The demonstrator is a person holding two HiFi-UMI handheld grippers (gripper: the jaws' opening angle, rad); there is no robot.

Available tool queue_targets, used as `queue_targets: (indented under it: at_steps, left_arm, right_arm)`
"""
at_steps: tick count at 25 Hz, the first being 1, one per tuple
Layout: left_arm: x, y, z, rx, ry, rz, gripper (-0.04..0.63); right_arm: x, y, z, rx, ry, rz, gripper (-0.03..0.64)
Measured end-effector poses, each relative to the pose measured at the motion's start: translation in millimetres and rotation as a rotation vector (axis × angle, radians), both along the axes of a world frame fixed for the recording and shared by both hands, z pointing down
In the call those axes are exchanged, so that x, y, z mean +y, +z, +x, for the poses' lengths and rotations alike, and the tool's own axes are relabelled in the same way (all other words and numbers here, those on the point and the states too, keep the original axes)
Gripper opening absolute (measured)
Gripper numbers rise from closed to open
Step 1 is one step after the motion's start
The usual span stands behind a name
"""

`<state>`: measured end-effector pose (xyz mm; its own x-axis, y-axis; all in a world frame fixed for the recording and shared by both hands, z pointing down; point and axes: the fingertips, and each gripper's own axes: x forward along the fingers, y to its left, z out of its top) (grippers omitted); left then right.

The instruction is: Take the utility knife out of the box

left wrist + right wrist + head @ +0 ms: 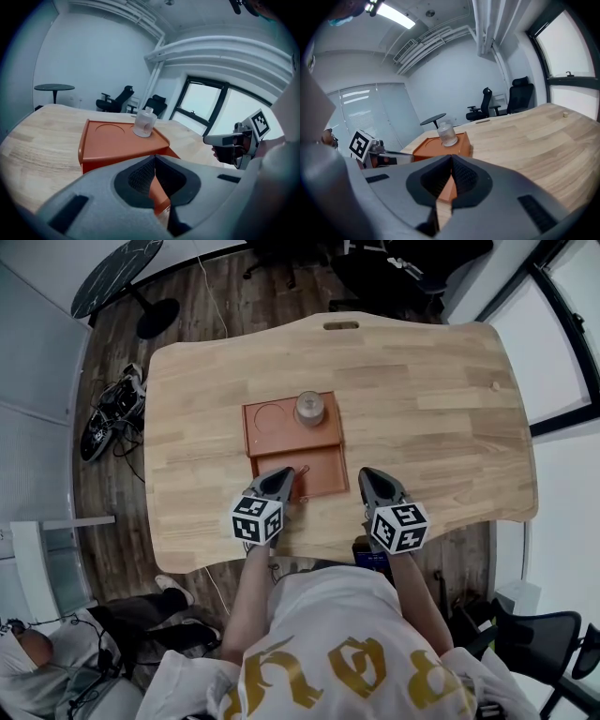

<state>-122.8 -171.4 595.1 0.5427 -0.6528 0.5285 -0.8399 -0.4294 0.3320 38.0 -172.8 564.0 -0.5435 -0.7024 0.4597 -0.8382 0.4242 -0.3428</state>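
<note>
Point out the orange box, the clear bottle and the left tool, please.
orange box [281, 439]: head view, bare top surface
clear bottle [309, 409]: head view, its top
left tool [154, 157]: left gripper view, where its tips meet

My left tool [283, 472] and right tool [367, 472] are grey moulded shells with dark rectangular slots, each carrying a white cube [258, 518] printed with black square markers. Inside the jaws sit black pads [140, 177] with a fine ribbed texture. I'm wearing a loose white shirt [347, 620] with big gold lettering across it, forearms bare.
</note>
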Motion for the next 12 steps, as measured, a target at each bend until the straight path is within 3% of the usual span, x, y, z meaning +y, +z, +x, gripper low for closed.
queue_targets:
  at_steps: [12]
  left_arm:
    - [-7, 40, 5, -0.127, 0.095, -0.131, 0.011]
  right_arm:
    - [-18, 28, 18, 0.021, 0.01, -0.068, 0.011]
